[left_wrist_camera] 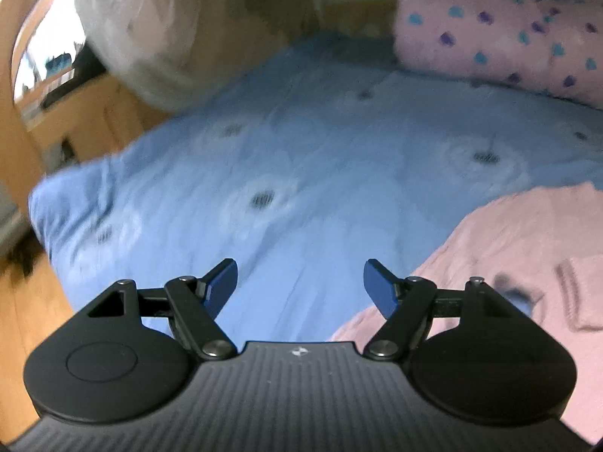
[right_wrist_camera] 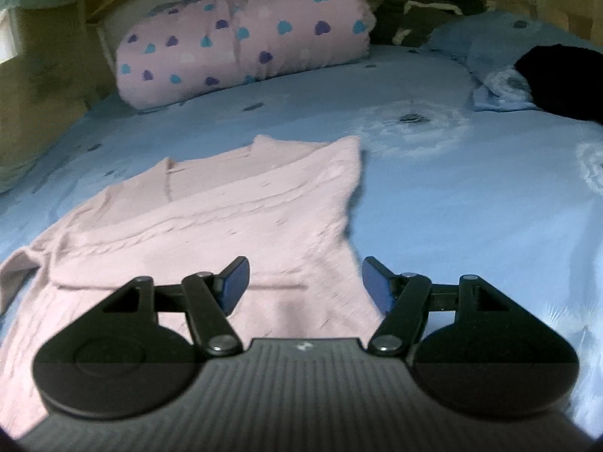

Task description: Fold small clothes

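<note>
My left gripper (left_wrist_camera: 300, 286) hangs over the blue bedsheet (left_wrist_camera: 301, 158) with its fingers (left_wrist_camera: 222, 282) spread wide and nothing between them; only bare sheet lies ahead of them. The pink knitted sweater (left_wrist_camera: 527, 248) lies flat on the bed off to the right of those fingers, its edge reaching under the right one. My right gripper (right_wrist_camera: 305, 282) is likewise released, fingers (right_wrist_camera: 235, 280) parted and holding nothing, poised just above the sweater (right_wrist_camera: 226, 218): the left finger is over the knit, the right one over the sheet (right_wrist_camera: 471, 207) just past the garment's right edge. The sweater stretches away ahead of these fingers, neckline at the far end. Beyond it, a pink heart-printed bundle (right_wrist_camera: 245, 45) rests at the head of the bed, and a dark garment (right_wrist_camera: 561, 79) lies far ahead to the right.
</note>
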The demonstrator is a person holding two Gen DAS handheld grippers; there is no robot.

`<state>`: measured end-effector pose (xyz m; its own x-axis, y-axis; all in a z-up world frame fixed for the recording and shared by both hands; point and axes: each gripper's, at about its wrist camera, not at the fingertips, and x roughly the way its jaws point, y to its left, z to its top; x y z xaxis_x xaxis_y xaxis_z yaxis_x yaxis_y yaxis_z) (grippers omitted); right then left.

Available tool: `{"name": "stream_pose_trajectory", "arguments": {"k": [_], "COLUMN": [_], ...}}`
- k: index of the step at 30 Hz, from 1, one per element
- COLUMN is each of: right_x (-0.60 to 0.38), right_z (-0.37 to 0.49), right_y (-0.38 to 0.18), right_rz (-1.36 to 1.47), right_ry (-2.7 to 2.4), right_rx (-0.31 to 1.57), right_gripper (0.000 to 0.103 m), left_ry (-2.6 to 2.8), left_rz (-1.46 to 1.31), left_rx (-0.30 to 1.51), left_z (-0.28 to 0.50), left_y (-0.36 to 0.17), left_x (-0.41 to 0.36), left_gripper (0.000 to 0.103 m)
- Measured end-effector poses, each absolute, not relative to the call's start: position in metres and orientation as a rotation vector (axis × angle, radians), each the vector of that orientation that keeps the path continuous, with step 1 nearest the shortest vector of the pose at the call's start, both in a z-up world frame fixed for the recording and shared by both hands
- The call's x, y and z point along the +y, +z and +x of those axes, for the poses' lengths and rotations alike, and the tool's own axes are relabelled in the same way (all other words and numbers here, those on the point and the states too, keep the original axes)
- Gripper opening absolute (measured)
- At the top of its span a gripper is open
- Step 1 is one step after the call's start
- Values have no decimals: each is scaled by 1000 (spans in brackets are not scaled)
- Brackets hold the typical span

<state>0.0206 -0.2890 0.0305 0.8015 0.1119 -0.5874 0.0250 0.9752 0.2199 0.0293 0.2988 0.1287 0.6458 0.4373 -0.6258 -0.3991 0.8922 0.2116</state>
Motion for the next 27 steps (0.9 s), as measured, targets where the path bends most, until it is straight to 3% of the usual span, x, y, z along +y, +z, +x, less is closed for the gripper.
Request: {"name": "stream_pose_trajectory", "arguments": {"k": [14,27], "right_x": [-264,-264], "right_z": [-4,-6], "right_y": [2,-6], "right_rz": [163,187], "right_ry": [63,67], "right_rx": [656,646], "right_gripper": [68,68], "left_ry": [455,403], "left_rz": [-141,-218], "left_rx": [890,870], "left_z": [6,9], "left_y": [43,24], "left_x": [327,325], "left_gripper": [78,83]}}
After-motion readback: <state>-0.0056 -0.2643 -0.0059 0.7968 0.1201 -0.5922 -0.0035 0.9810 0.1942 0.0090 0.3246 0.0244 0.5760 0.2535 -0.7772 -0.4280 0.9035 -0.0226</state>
